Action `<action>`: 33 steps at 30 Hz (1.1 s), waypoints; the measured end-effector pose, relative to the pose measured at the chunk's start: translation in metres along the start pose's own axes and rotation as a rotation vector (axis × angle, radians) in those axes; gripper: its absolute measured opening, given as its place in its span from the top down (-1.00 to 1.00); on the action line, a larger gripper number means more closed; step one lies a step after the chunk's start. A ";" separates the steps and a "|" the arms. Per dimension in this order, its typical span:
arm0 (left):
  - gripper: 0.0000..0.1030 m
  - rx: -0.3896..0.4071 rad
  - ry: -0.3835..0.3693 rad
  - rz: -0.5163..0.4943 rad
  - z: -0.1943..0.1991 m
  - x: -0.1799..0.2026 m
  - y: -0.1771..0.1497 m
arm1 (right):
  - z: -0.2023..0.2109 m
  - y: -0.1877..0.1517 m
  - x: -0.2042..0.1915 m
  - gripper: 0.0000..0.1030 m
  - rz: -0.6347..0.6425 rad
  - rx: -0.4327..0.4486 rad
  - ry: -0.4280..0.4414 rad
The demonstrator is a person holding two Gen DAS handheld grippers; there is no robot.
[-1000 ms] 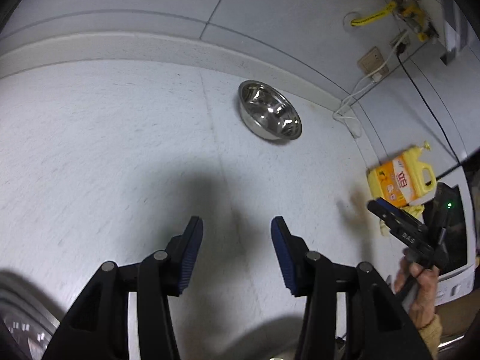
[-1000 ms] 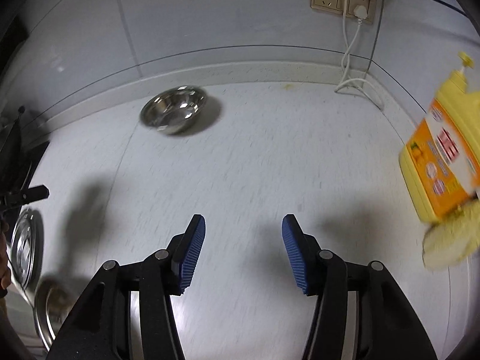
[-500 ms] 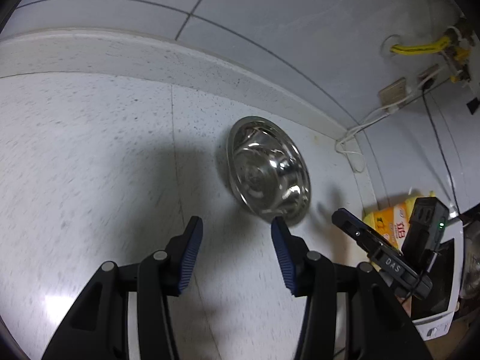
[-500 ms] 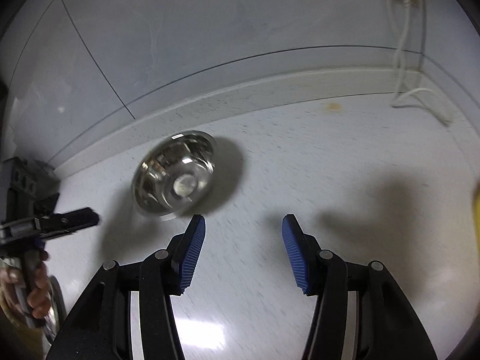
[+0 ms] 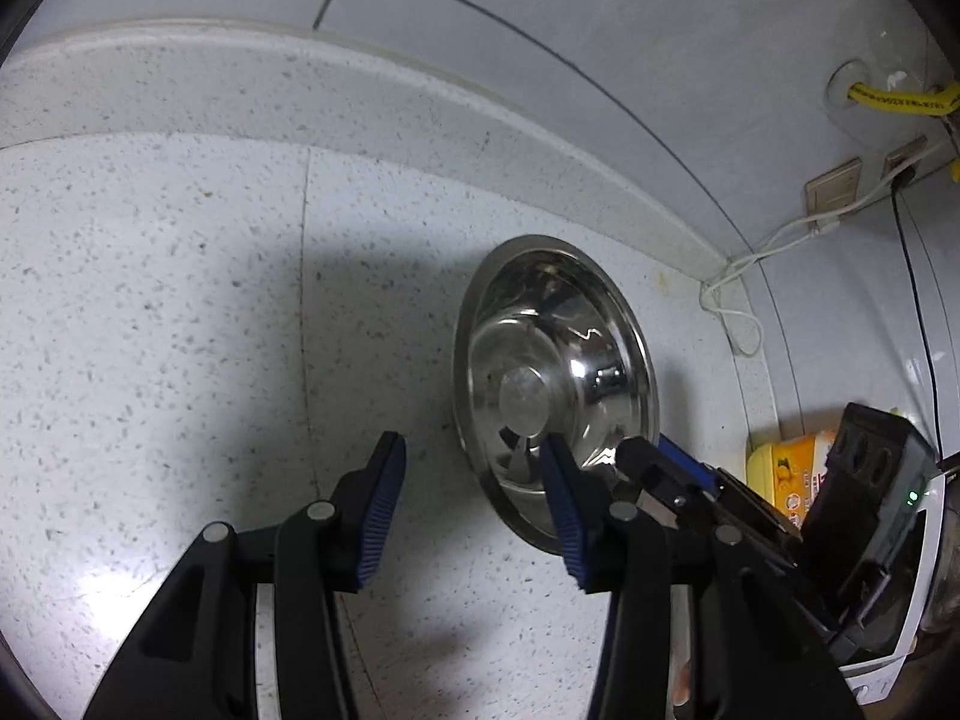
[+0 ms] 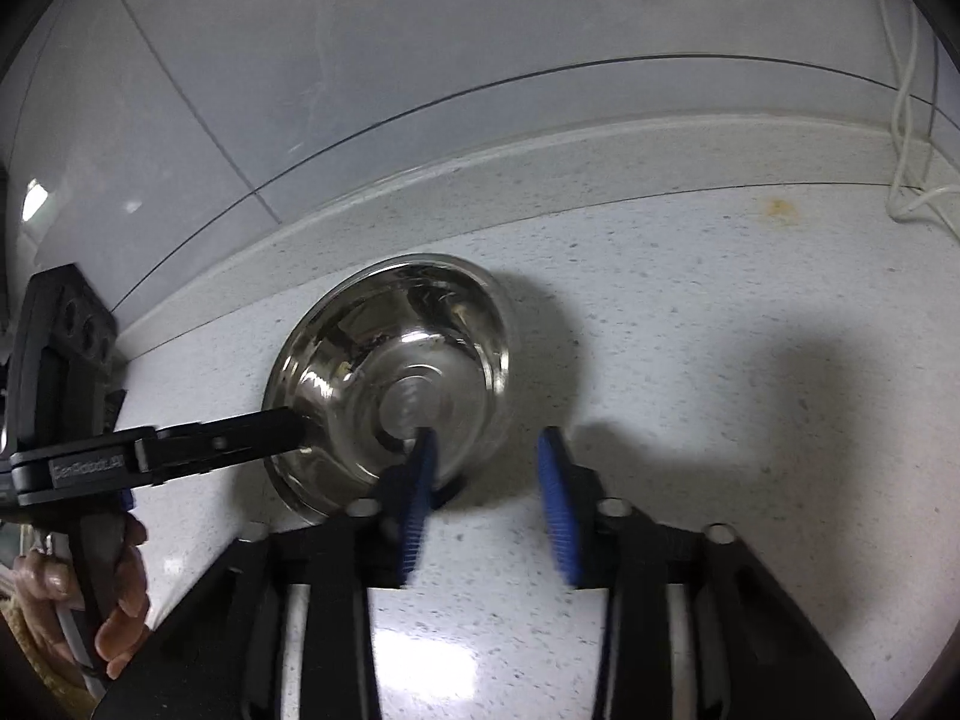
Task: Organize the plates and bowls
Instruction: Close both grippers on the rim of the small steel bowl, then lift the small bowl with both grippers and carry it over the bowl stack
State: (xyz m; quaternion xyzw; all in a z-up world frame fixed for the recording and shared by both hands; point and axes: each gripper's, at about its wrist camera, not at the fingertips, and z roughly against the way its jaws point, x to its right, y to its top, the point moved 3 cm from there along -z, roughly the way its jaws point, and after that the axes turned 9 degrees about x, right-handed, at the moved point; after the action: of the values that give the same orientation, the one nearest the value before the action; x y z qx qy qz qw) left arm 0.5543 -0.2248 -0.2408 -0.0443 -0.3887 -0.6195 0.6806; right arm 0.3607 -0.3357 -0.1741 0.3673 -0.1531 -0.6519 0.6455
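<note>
Bowl (image 6: 390,384) rim partly hidden behind right gripper (image 6: 489,474) finger.

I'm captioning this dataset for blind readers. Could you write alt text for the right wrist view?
An open right gripper straddles the near rim of a shiny steel bowl on a speckled white counter, one blue finger inside and one outside. The left gripper, held in a hand, reaches to the bowl's left rim; a tiled wall stands behind.
</note>
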 end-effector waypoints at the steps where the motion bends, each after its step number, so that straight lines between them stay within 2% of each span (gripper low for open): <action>1: 0.16 0.003 0.002 0.000 0.000 0.000 0.000 | 0.001 0.000 -0.002 0.58 0.010 0.001 0.001; 2: 0.20 0.005 -0.005 0.007 0.000 0.000 -0.001 | 0.004 -0.001 -0.004 0.59 0.015 0.008 0.006; 3: 0.41 0.002 -0.021 0.017 -0.001 0.000 -0.002 | 0.006 -0.001 -0.005 0.59 0.016 0.012 0.012; 4: 0.50 -0.006 -0.032 0.019 0.001 -0.001 -0.004 | 0.007 -0.001 -0.005 0.59 0.018 0.012 0.014; 6: 0.71 -0.026 -0.008 -0.009 0.001 0.002 -0.008 | 0.012 -0.004 -0.006 0.59 0.035 0.010 0.014; 10: 0.74 -0.049 -0.008 -0.036 0.003 0.011 -0.019 | 0.018 -0.005 -0.010 0.65 0.061 0.006 0.012; 20: 0.74 -0.099 -0.079 -0.058 0.027 0.044 -0.055 | 0.056 -0.008 -0.004 0.71 0.086 -0.004 0.009; 33: 0.74 -0.177 -0.107 -0.128 0.055 0.080 -0.095 | 0.099 -0.033 -0.003 0.71 0.122 -0.039 -0.003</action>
State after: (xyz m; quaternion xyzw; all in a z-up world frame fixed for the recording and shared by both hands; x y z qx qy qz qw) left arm 0.4388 -0.2812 -0.1961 -0.1124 -0.3703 -0.6905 0.6111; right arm 0.2694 -0.3566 -0.1275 0.3437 -0.1634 -0.6148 0.6908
